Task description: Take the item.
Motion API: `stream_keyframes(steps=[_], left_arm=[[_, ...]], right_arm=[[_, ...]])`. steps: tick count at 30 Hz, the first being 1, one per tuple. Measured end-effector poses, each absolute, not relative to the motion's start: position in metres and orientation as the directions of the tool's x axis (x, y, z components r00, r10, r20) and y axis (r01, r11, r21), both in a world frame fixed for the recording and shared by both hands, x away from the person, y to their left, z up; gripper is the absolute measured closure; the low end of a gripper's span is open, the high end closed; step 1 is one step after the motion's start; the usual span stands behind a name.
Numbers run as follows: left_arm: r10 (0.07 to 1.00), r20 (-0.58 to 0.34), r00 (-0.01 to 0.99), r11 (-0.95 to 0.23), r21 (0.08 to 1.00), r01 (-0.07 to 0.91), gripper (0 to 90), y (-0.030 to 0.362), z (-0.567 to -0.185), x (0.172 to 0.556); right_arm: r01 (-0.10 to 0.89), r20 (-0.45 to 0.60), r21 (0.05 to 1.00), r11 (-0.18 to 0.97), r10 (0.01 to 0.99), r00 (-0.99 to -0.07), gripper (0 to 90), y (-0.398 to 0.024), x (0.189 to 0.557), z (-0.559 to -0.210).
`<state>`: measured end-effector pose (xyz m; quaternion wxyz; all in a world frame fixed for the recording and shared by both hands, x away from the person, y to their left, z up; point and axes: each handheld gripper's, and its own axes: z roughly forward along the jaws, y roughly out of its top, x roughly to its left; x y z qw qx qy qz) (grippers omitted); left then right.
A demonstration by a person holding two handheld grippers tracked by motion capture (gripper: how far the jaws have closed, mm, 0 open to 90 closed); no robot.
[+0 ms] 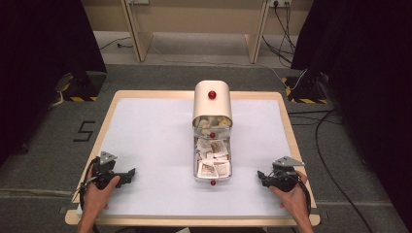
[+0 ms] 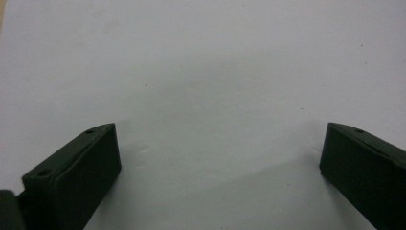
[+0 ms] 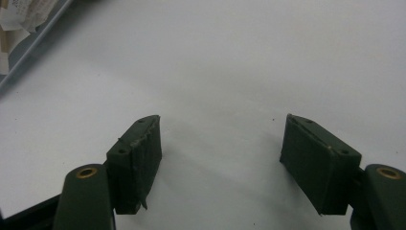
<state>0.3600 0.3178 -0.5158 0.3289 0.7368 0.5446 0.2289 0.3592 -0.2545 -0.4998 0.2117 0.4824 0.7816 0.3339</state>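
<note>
A small metal cabinet [image 1: 212, 99] with a rounded top and a red knob stands at the middle back of the white table [image 1: 150, 141]. Its lower drawer [image 1: 213, 162] is pulled out toward me and holds several paper sachets; a red knob marks its front. My left gripper [image 1: 130, 174] rests at the front left, held by a hand, jaws wide apart over bare white surface [image 2: 215, 120]. My right gripper [image 1: 261, 175] rests at the front right, also open with nothing between its fingers [image 3: 220, 139]. The drawer's edge [image 3: 28, 43] shows at the top left of the right gripper view.
The white mat is framed by a wooden table rim [image 1: 291, 136]. Beyond the table are grey floor, cables [image 1: 325, 145] at the right, wooden legs [image 1: 138, 34] at the back and dark curtains on both sides.
</note>
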Motion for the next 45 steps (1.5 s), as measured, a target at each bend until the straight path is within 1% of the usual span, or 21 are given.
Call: stream_keyframes(steps=[7,12,21,23,32,45], left_arm=[[0.953,-0.021,0.302,-0.190,0.734,0.652,0.0,0.318,-0.516,0.360],[0.953,-0.022,0.302,-0.190,0.734,0.652,0.0,0.318,-0.516,0.360],[0.953,-0.021,0.302,-0.190,0.734,0.652,0.0,0.318,-0.516,0.360],[0.953,-0.021,0.302,-0.190,0.734,0.652,0.0,0.318,-0.516,0.360],[0.953,-0.021,0.302,-0.190,0.734,0.652,0.0,0.318,-0.516,0.360],[0.953,-0.022,0.302,-0.189,0.734,0.652,0.0,0.318,-0.516,0.360]], right_arm=[[0.613,0.014,0.735,0.289,0.898,-0.441,30.0,-0.252,0.358,-0.497],[0.584,0.013,0.760,0.286,0.891,-0.453,30.9,-0.247,0.356,-0.490],[0.553,0.057,0.797,0.245,0.880,-0.472,31.4,-0.239,0.352,-0.476],[0.539,0.070,0.809,0.234,0.872,-0.484,31.5,-0.235,0.350,-0.469],[0.481,0.059,0.842,0.246,0.843,-0.535,32.3,-0.217,0.340,-0.449],[0.426,0.053,0.860,0.279,0.783,-0.619,34.8,-0.184,0.332,-0.432]])
